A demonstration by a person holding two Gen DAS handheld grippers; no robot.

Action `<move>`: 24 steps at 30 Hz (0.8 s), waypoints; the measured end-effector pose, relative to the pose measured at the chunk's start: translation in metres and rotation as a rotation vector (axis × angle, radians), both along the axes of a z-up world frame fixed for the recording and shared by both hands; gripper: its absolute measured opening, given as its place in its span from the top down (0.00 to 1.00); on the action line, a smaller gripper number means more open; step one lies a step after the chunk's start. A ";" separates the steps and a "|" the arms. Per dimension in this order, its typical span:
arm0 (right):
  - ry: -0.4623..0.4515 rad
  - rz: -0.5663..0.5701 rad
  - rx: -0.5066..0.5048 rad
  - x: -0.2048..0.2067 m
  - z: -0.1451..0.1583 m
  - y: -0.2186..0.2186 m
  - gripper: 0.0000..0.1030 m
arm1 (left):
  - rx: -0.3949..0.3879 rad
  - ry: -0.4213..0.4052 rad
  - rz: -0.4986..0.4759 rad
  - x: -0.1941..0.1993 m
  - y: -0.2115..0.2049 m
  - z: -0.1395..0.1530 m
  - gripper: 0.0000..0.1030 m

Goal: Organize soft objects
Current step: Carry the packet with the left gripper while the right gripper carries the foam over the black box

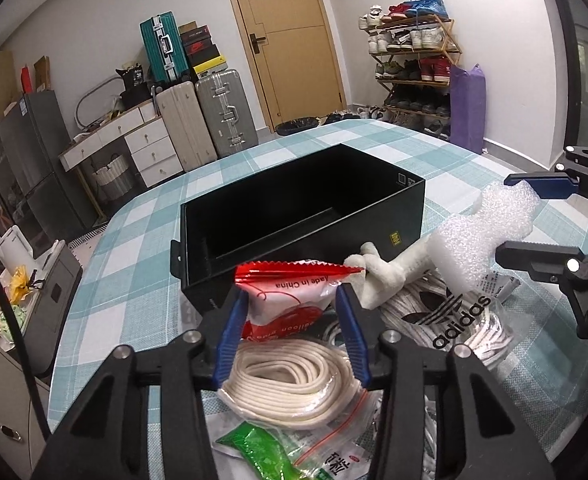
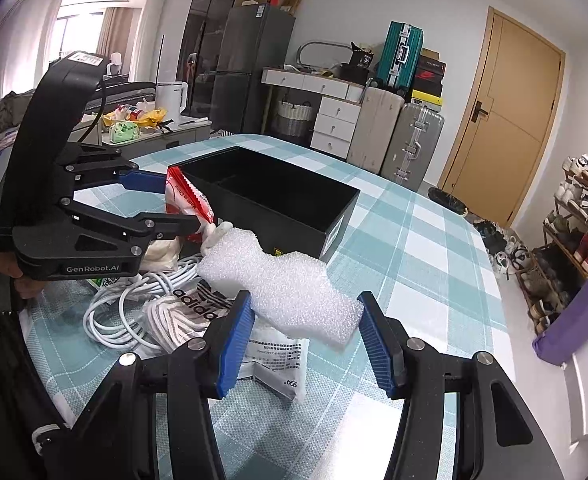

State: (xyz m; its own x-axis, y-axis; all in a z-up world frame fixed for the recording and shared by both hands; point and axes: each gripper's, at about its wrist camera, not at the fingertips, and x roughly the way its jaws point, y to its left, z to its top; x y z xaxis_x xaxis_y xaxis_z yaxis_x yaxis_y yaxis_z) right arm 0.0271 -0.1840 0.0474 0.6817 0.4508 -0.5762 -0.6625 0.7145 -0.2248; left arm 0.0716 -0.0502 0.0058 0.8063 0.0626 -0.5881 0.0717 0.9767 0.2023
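An open black box (image 1: 301, 216) stands on the checked tablecloth; it also shows in the right wrist view (image 2: 278, 196). My left gripper (image 1: 292, 304) is shut on a red-and-white packet (image 1: 290, 292), held just in front of the box; the packet also shows in the right wrist view (image 2: 188, 200). My right gripper (image 2: 303, 316) holds a white foam piece (image 2: 290, 288) between its blue pads (image 2: 234, 344), right of the box; the foam also shows in the left wrist view (image 1: 485, 232).
A pile lies near the table's front edge: a bag of coiled white rope (image 1: 297, 380), an adidas bag of white cord (image 1: 453, 316), a white plush toy (image 1: 377, 276), a green packet (image 1: 266, 452), a white cable (image 2: 114, 312) and a printed white pouch (image 2: 282, 364).
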 end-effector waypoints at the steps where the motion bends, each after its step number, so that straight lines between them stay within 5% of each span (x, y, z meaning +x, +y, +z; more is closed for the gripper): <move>1: -0.001 0.000 -0.001 0.000 0.000 0.000 0.48 | -0.003 0.000 -0.002 0.000 0.000 0.000 0.58; 24: 0.004 -0.051 0.089 0.002 0.016 0.008 0.48 | -0.171 -0.089 0.002 -0.020 0.032 0.032 0.64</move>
State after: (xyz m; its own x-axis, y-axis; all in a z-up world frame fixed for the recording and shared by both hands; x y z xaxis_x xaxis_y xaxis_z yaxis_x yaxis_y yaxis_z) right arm 0.0293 -0.1764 0.0637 0.7027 0.4653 -0.5383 -0.6258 0.7642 -0.1564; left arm 0.0518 -0.0181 0.0375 0.8556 -0.0309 -0.5167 0.0593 0.9975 0.0385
